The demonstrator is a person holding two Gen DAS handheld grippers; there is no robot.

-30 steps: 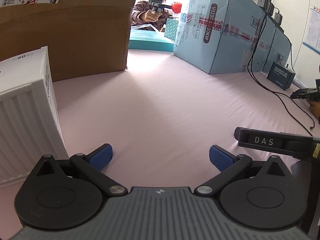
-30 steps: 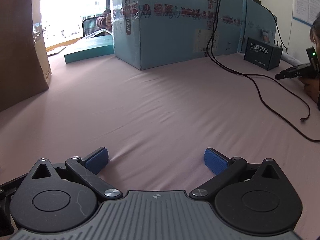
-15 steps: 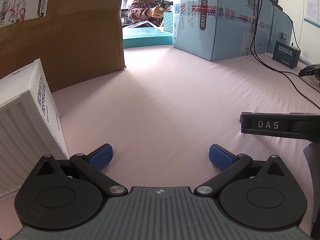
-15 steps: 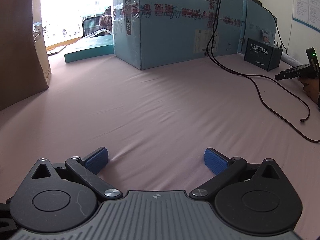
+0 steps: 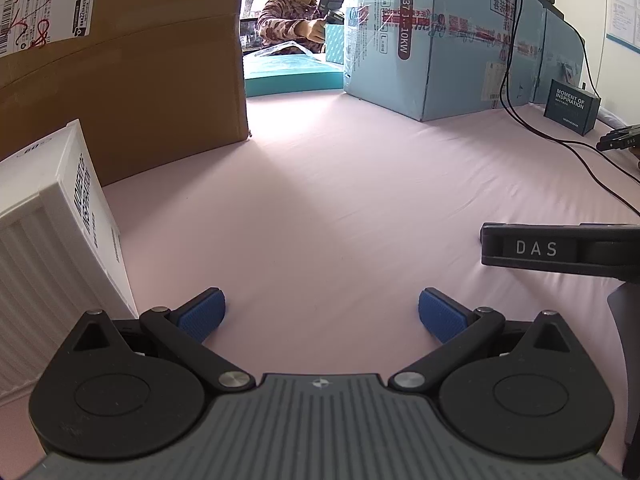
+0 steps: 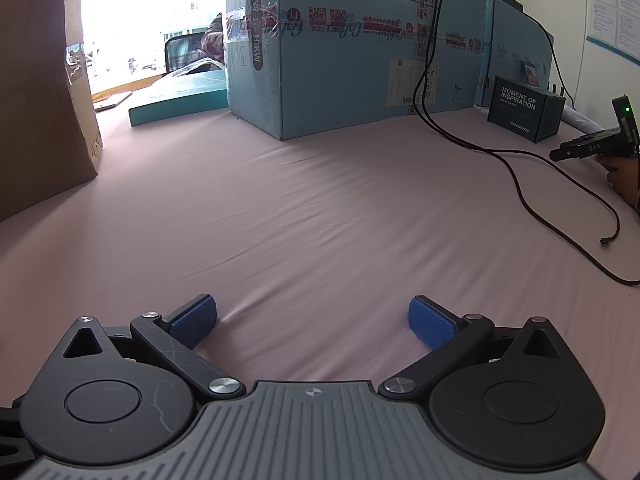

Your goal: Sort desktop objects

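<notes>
The right gripper hovers low over the pink desk, jaws wide and empty. A blue carton stands at the far edge, a dark box (lettered "MOMENT OF INSPIRATION") toward the far right corner, a cable trailing between.

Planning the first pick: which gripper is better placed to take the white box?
Left, probably. The white box sits just beside the open left gripper; the right gripper's own view doesn't show it.

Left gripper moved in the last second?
Yes. The left gripper swung leftward: the large light-blue cardboard box shifted right in its view, and the white ribbed box grew.
</notes>
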